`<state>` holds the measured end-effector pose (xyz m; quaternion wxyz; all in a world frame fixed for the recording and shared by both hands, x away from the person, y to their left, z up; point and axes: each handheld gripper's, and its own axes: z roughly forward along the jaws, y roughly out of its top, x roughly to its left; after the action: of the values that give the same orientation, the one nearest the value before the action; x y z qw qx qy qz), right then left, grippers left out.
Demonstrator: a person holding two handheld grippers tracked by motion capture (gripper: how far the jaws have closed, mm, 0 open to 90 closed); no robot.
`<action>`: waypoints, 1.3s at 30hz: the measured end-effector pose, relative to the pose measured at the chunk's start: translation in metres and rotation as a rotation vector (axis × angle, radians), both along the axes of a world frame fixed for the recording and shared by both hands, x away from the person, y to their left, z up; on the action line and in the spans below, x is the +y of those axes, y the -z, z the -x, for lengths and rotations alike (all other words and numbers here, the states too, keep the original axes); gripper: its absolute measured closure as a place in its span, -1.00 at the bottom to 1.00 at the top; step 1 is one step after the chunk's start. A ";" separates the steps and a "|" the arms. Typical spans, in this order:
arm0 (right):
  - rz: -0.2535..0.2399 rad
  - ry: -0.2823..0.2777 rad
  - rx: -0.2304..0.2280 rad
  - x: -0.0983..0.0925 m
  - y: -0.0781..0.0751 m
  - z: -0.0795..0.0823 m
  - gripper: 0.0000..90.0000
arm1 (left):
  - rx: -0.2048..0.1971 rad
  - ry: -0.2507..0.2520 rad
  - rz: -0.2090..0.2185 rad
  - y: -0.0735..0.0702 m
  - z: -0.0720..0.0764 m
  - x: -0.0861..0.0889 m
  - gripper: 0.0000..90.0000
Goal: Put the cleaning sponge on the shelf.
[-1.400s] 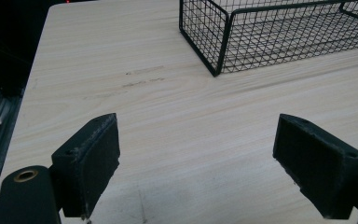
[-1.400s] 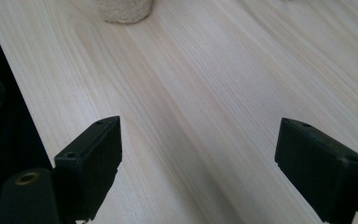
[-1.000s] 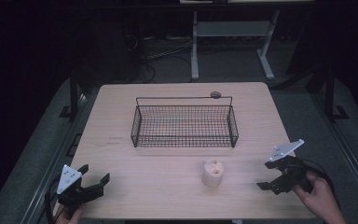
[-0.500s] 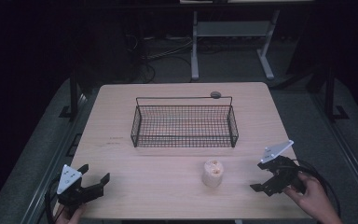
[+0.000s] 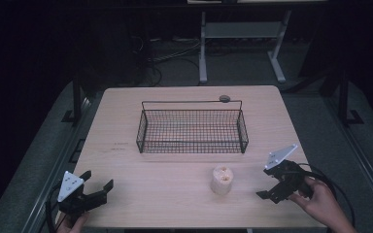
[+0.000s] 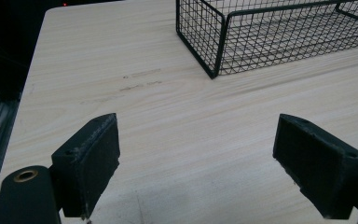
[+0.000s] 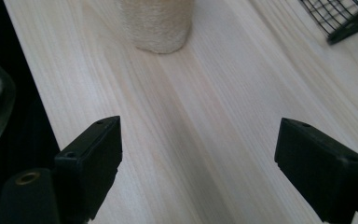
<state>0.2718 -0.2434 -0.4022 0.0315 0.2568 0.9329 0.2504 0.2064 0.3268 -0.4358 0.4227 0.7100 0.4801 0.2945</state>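
Grippers at the ready: from the high view we hold the left gripper at the near left corner of the wooden table, jaws spread wide and gripping nothing, while our right gripper sits near the front right edge, jaws likewise parted and empty, its cable trailing past our right hand. A pale, rough-textured cylinder stands upright on the table between the two tools, much closer to the right gripper and apart from it. Beyond it, at mid-table, sits a black wire basket, with a small dark round object on the table by its far rim.

Along the left gripper in its own view, we see both black pads held well apart over bare wood, with a corner of the wire basket ahead and to the right.

Along the right gripper in its view, the pads stand equally wide over the tabletop; the cylinder rises straight ahead at the top edge, untouched, and a corner of the basket shows at upper right.
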 end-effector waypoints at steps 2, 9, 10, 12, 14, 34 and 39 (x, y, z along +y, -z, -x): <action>0.003 -0.024 0.008 0.004 -0.001 -0.001 -0.68 | -0.001 0.000 -0.003 0.000 0.000 0.000 -0.69; 0.023 -0.063 -0.002 0.017 -0.006 -0.003 -0.68 | -0.004 -0.001 0.003 -0.001 0.001 0.001 -0.69; 0.024 -0.068 -0.002 0.018 -0.006 -0.003 -0.68 | -0.005 -0.001 0.003 -0.001 0.001 0.001 -0.69; 0.025 -0.070 0.000 0.020 -0.007 -0.004 -0.68 | -0.006 -0.002 0.005 -0.001 0.001 0.001 -0.69; 0.035 -0.090 -0.004 0.025 -0.009 -0.005 -0.68 | -0.008 -0.004 0.007 -0.001 0.002 0.001 -0.69; 0.067 -0.215 -0.025 0.072 -0.019 -0.017 -0.68 | -0.013 -0.014 0.018 -0.001 0.001 0.003 -0.69; 0.085 -0.227 -0.022 0.081 -0.021 -0.021 -0.68 | -0.014 -0.014 0.015 -0.002 0.001 0.003 -0.69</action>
<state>0.2932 -0.1628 -0.3817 0.0242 0.1454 0.9653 0.2154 0.2056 0.3301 -0.4340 0.4291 0.7014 0.4844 0.2989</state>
